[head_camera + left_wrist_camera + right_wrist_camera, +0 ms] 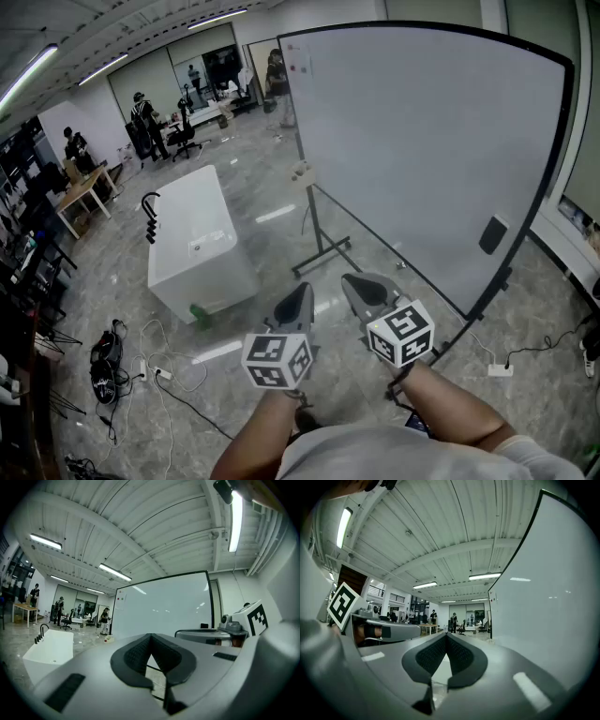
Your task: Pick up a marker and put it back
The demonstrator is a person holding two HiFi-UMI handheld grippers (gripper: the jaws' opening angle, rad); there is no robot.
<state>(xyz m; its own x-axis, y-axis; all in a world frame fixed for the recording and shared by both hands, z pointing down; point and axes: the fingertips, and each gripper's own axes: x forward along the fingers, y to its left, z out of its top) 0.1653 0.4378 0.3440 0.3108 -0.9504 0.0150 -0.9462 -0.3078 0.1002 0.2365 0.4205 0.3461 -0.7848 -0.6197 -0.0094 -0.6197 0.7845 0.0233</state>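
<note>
No marker shows clearly in any view. A large whiteboard (422, 141) on a black wheeled stand fills the right, with a black eraser (493, 234) stuck low on it. A small pale holder (300, 171) sits at the board's left edge; I cannot tell what it holds. My left gripper (301, 291) and right gripper (355, 280) hover side by side above the floor, in front of the board's stand. Both point up and forward. The left gripper (150, 637) is shut with nothing between its pads, and so is the right gripper (446, 635).
A white bathtub-like box (195, 246) with a black tap stands on the floor to the left. Cables and black bags (105, 361) lie at the lower left. A power strip (499, 369) lies at the right. People, desks and chairs (150, 127) are far back.
</note>
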